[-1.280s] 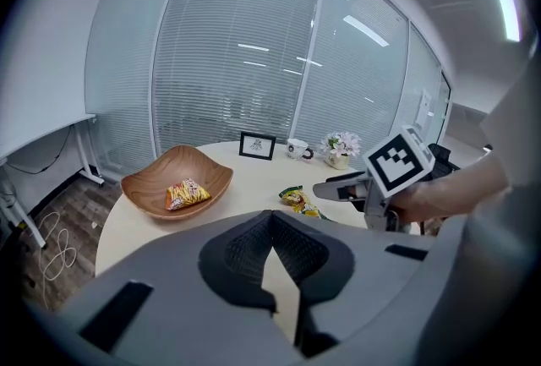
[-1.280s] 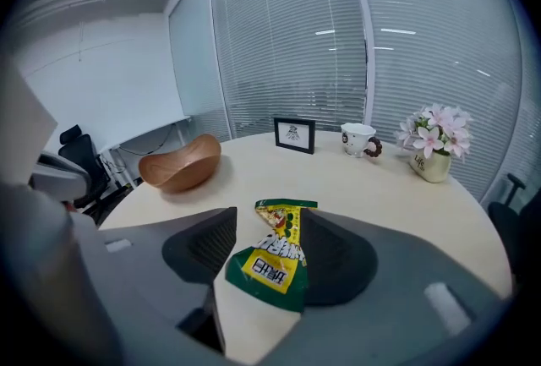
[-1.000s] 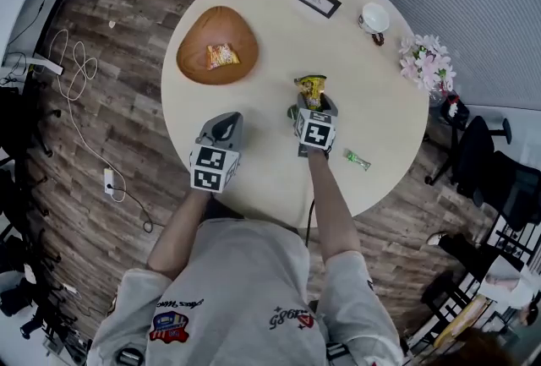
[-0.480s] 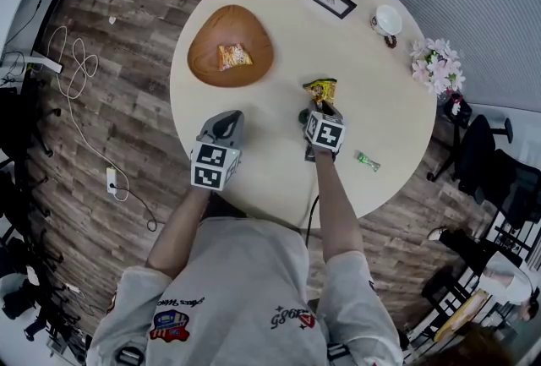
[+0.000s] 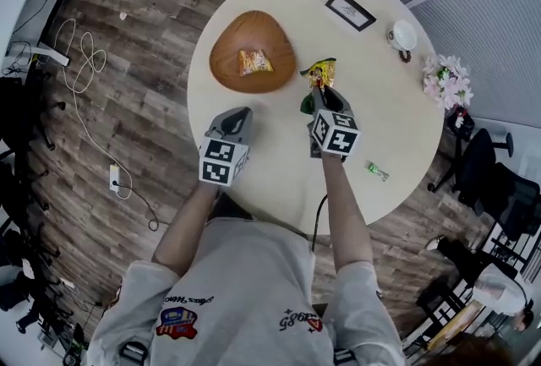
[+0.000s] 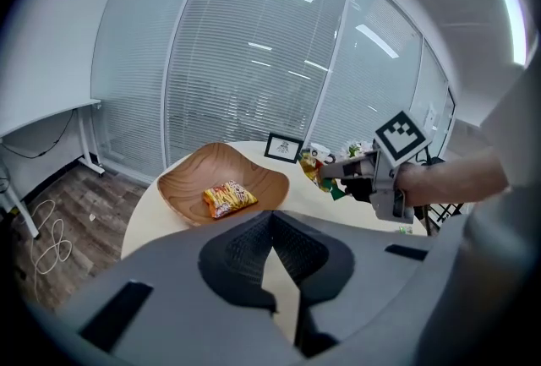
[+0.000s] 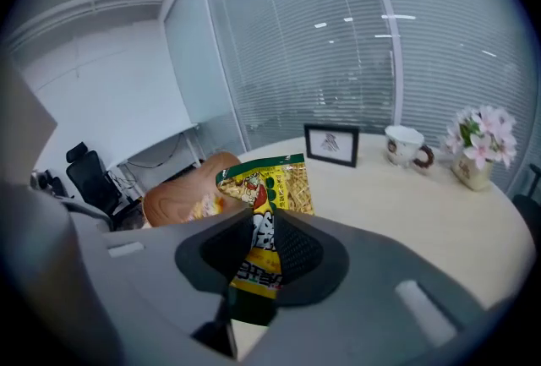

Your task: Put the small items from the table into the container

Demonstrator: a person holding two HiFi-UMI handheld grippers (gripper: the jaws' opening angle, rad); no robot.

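My right gripper has a yellow and green snack packet between its closing jaws, lifted off the round table. In the right gripper view the pads press on the packet near its lower half. The wooden bowl lies just left of it, with an orange snack packet inside. My left gripper hovers below the bowl, its jaws together and nothing between them; its own view shows the bowl ahead. A small green candy lies near the table's right edge.
At the far side of the table stand a framed picture, a white cup and a pot of pink flowers. A wood floor, cables and office chairs surround the table.
The right gripper's jaws have come together on the yellow packet and raised it off the table, toward the bowl. The left gripper has shifted a little nearer the bowl.
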